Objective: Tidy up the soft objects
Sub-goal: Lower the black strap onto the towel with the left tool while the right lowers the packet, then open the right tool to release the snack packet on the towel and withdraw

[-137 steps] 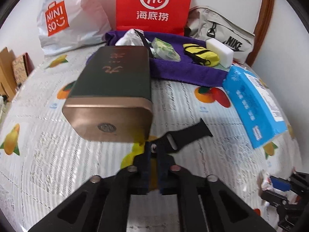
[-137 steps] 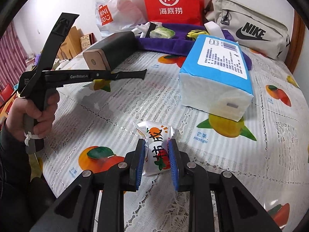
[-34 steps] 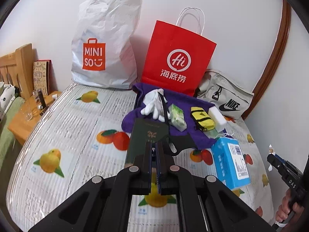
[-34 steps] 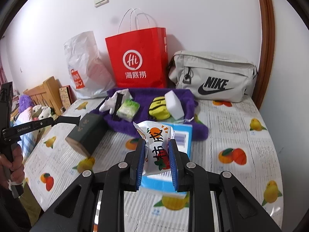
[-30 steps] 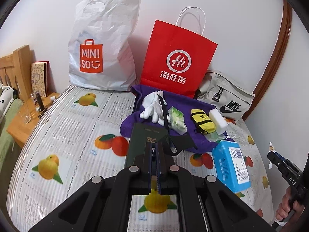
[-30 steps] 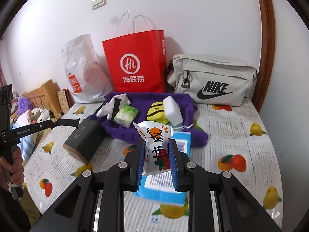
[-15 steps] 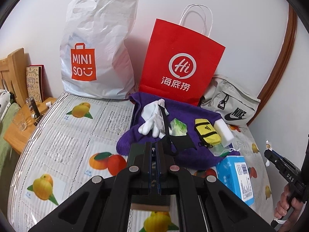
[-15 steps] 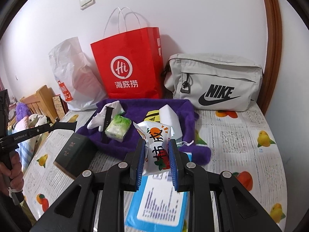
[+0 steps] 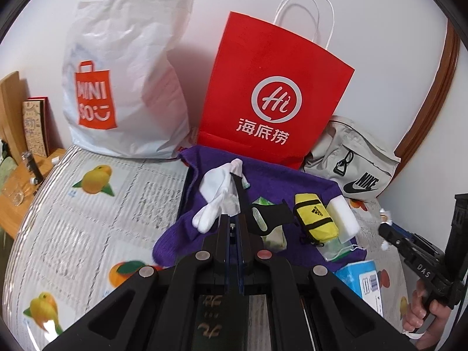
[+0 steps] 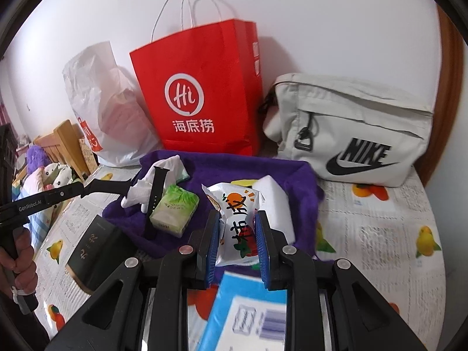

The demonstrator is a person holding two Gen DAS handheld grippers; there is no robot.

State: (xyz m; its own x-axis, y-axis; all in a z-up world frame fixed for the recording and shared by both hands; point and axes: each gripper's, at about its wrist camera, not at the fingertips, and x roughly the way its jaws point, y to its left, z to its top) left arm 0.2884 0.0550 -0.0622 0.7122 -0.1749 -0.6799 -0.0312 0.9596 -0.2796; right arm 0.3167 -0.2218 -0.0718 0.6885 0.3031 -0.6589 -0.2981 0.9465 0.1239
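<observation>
My left gripper [image 9: 233, 223] is shut on a short black strap [image 9: 270, 216], which sticks out to the right above the purple towel [image 9: 263, 180]. On the towel lie a white glove [image 9: 216, 194] with a second black strap [image 9: 238, 185] across it, a green tissue pack [image 10: 174, 210], a yellow pouch [image 9: 314, 219] and a white sponge [image 9: 340, 216]. My right gripper [image 10: 237, 223] is shut on a white snack packet [image 10: 238, 204] printed with an orange and a strawberry, held over the towel's [image 10: 234, 169] near edge.
A dark green box [image 9: 219, 321] lies under the left gripper, and a blue tissue pack [image 10: 245, 307] under the right. Against the wall stand a white Miniso bag [image 9: 125, 73], a red paper bag [image 9: 272, 93] and a grey Nike bag [image 10: 351, 134]. A wooden side table [image 9: 17, 193] is at the left.
Both grippers have moved forward toward the towel and the bags. The green box and the blue pack now sit beneath them. Both grips are unchanged.
</observation>
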